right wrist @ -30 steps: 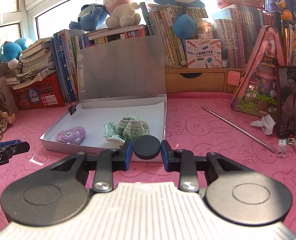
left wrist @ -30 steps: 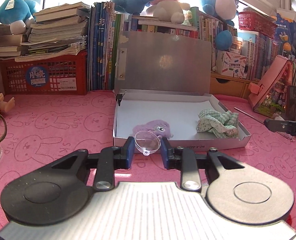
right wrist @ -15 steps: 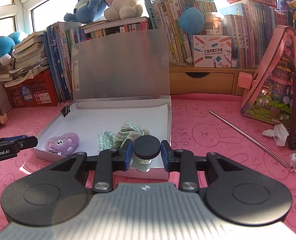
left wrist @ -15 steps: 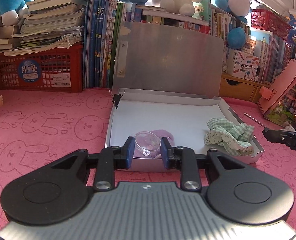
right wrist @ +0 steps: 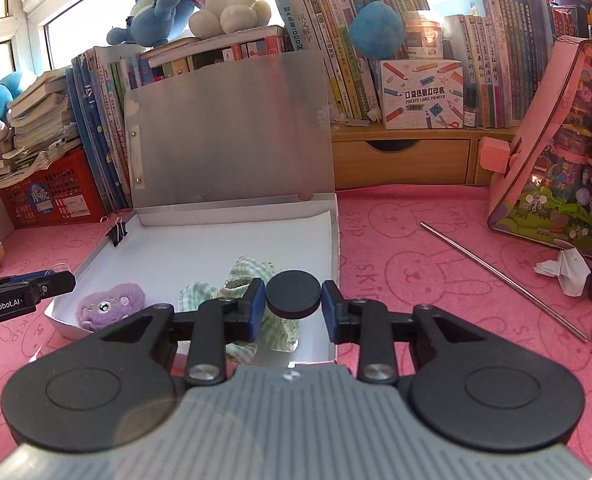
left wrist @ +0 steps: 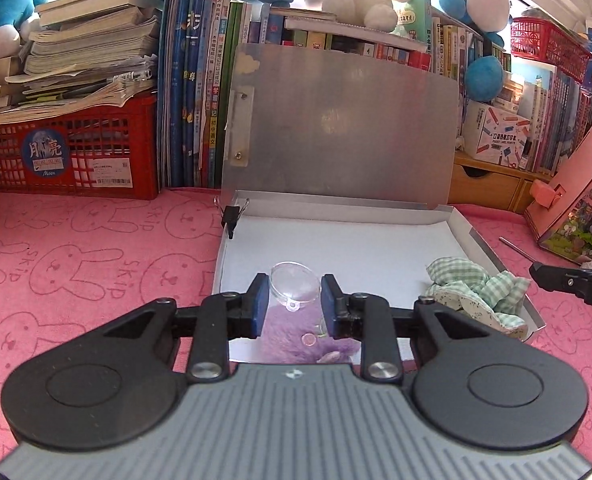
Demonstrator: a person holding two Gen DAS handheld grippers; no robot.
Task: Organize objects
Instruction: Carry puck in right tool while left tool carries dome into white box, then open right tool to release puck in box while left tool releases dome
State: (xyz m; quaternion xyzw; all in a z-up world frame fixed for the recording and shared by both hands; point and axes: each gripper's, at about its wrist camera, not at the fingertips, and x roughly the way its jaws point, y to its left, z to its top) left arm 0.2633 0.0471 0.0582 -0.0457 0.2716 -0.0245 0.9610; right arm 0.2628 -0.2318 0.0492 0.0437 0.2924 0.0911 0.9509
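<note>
An open silver box (left wrist: pixel 492 254) with a white floor and raised lid (left wrist: pixel 344 128) lies on the pink cloth; it also shows in the right wrist view (right wrist: pixel 231 240). My left gripper (left wrist: pixel 291 302) is shut on a clear plastic dome (left wrist: pixel 295 288) and holds it over the box's front left, above a purple plush toy (left wrist: pixel 296 340). My right gripper (right wrist: pixel 292 300) is shut on a black round disc (right wrist: pixel 292 295) over the box's front right, above a green checked cloth (right wrist: pixel 247 276). The purple plush (right wrist: pixel 107 308) and the cloth (left wrist: pixel 472 288) lie inside the box.
A black binder clip (left wrist: pixel 231 216) sits on the box's left rim. A red crate (left wrist: pixel 67 156) with books stands back left. A metal rod (right wrist: pixel 504 276), crumpled paper (right wrist: pixel 564 270) and a pink toy house (right wrist: pixel 556 152) lie right of the box. Bookshelves line the back.
Both grippers have moved forward over the box's front edge with their objects still held. The purple plush now lies under the left gripper and the checked cloth under the right one.
</note>
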